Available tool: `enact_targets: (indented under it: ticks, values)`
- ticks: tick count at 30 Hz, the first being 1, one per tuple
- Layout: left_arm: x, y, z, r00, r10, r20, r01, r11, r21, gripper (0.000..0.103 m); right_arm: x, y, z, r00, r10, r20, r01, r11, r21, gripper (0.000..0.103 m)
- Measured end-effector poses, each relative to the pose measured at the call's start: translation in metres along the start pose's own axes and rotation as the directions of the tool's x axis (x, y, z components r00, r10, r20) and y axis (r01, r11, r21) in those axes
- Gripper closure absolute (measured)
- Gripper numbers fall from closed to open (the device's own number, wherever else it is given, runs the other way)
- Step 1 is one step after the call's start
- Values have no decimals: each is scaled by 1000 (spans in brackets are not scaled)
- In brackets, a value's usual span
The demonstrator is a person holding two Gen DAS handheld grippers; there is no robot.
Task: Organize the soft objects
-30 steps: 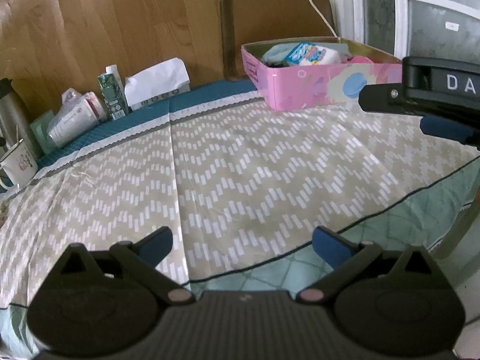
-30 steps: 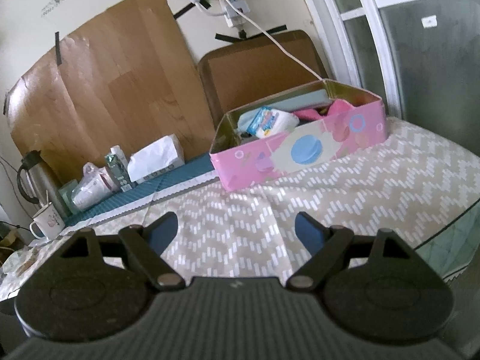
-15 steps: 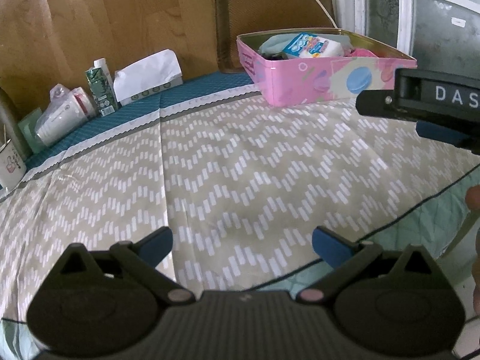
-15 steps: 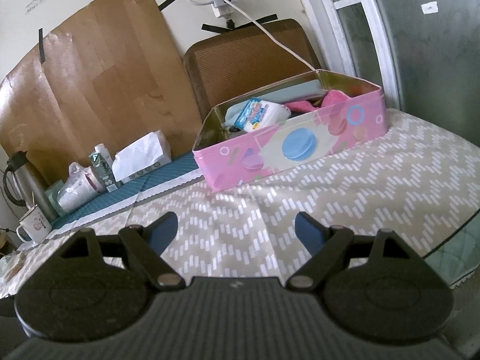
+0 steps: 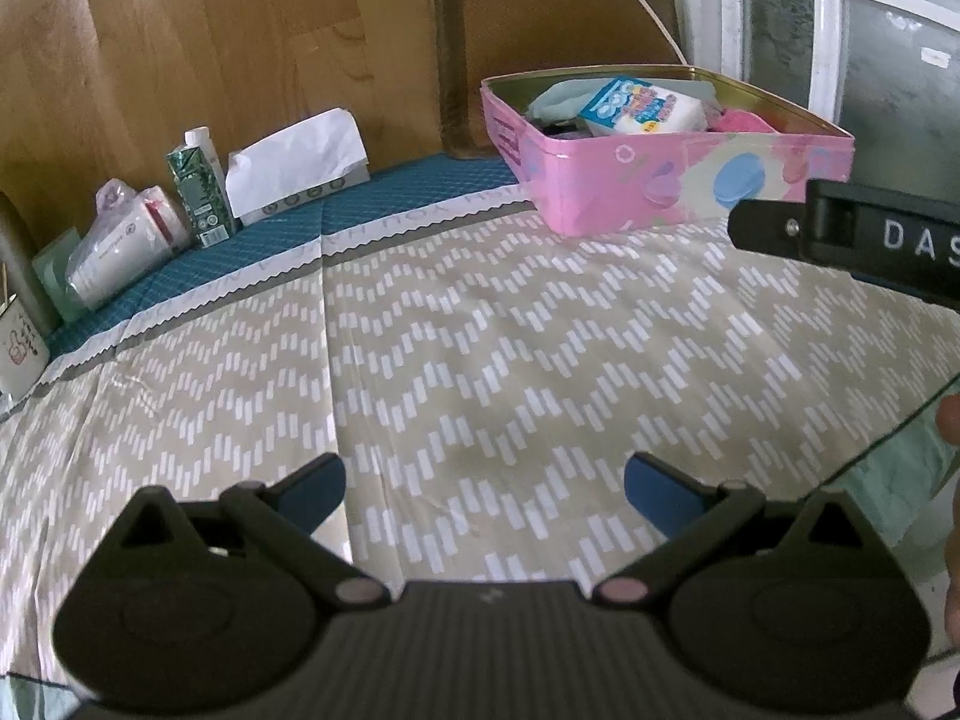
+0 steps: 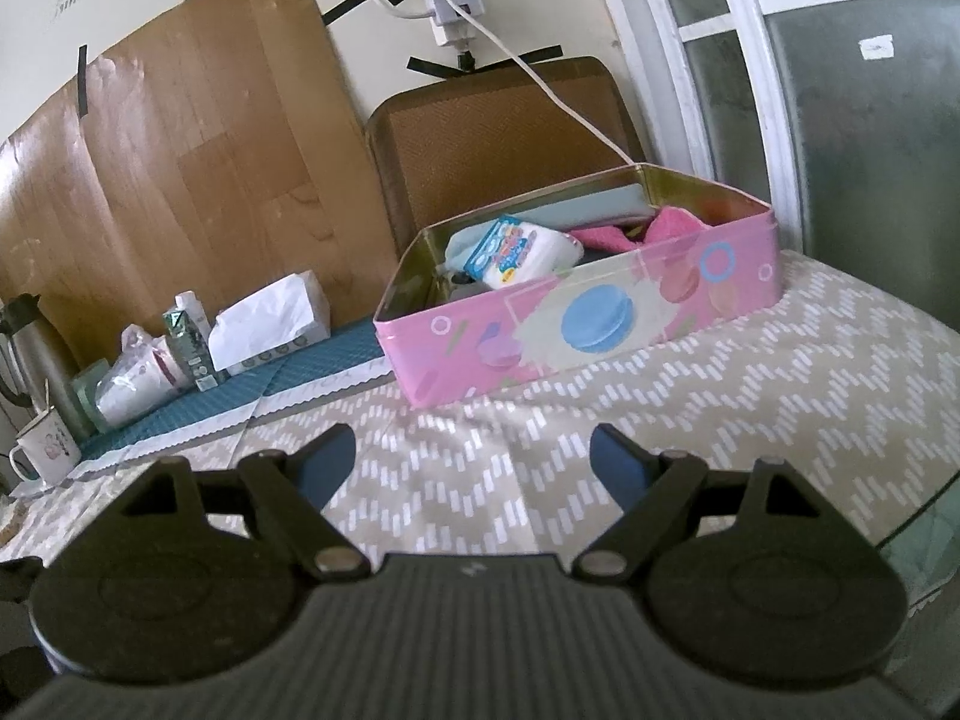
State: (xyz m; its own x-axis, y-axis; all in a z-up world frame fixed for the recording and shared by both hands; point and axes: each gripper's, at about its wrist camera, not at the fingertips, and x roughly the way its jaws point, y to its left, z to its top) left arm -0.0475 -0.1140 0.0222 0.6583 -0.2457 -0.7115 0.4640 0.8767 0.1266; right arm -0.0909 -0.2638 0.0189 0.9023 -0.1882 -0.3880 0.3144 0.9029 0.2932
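A pink tin box (image 5: 672,180) stands at the far right of the table; it also shows in the right wrist view (image 6: 576,324). Inside lie a white and blue soft pack (image 6: 516,252), a pink cloth (image 6: 636,234) and a pale blue item (image 6: 594,207). My left gripper (image 5: 483,489) is open and empty above the chevron tablecloth (image 5: 480,360), well short of the box. My right gripper (image 6: 471,465) is open and empty, a little in front of the box. Its body (image 5: 858,240) shows at the right edge of the left wrist view.
Along the back left stand a tissue box (image 5: 294,174), a green carton (image 5: 198,192), a bagged stack of cups (image 5: 126,240) and a mug (image 5: 18,348). A brown chair back (image 6: 504,138) and a power cord (image 6: 540,84) are behind the box. The table edge (image 5: 900,420) runs at the right.
The left gripper has moved forward and tilted down a little over the cloth. The right gripper has drawn nearer the box. Both jaws stay open.
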Motion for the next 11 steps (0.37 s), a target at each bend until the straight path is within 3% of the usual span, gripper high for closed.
enact_targets:
  ticks: [11]
  values:
    - [8,17,16,999,-13,49,13,1000,-9,0,12,5,2,1000,-13,-1,13,999,-33,15]
